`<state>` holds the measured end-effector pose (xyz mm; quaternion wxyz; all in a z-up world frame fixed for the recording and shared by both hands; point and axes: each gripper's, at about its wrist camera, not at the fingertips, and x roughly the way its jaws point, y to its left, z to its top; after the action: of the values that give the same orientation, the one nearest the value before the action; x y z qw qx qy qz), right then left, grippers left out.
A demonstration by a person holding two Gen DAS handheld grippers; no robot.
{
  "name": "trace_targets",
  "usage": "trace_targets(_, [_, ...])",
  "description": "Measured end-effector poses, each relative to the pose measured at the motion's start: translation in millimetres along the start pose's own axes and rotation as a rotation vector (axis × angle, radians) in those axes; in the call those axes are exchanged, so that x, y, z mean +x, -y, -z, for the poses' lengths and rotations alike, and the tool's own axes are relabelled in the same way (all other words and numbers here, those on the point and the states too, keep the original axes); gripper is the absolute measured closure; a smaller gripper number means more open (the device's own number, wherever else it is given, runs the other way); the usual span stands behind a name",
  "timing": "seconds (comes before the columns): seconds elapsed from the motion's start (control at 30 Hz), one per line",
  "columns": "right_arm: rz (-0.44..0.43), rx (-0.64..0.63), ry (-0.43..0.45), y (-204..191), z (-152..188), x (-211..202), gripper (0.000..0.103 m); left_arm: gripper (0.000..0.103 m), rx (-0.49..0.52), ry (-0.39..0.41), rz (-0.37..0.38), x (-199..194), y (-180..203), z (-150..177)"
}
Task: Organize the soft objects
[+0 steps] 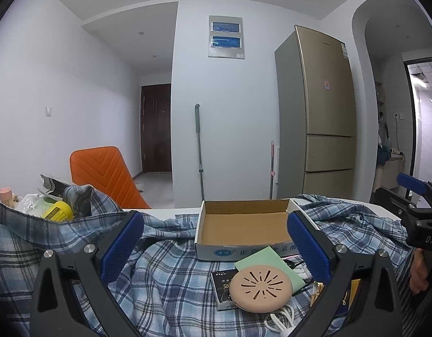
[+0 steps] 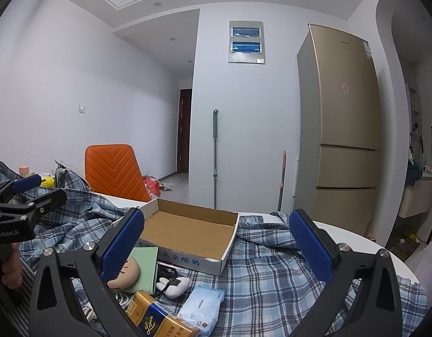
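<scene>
A blue plaid shirt [image 1: 171, 275] lies spread over the table; it also shows in the right wrist view [image 2: 272, 275]. An open, empty cardboard box [image 1: 245, 229] sits on it [image 2: 188, 234]. A pink round soft pad [image 1: 261, 289], a green sheet [image 1: 268, 261] and a white cable [image 1: 280, 320] lie in front of the box. A white plush toy [image 2: 174, 283], a tissue pack [image 2: 200, 309] and gold cigarette packs [image 2: 157, 320] lie nearby. My left gripper [image 1: 216, 245] is open and empty above the shirt. My right gripper [image 2: 216, 247] is open and empty.
An orange chair [image 1: 103, 174] stands behind the table. A yellow can [image 1: 59, 210] and clutter sit at far left. A gold fridge [image 1: 322, 112], a mop [image 1: 199, 151] and a white wall are beyond. The table's white edge [image 2: 370, 241] shows at right.
</scene>
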<state>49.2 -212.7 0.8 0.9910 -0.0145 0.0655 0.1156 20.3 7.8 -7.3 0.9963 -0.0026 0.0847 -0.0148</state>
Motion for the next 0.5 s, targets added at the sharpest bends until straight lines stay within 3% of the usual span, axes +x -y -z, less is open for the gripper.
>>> trace_targets(0.37, [-0.013, -0.02, -0.011, -3, 0, 2, 0.0, 0.0, -0.03, -0.025, 0.02, 0, -3, -9])
trace_targets(0.5, [-0.001, 0.003, 0.005, 1, -11, -6, 0.0, 0.0, -0.031, -0.038, -0.006, -8, 1, -23])
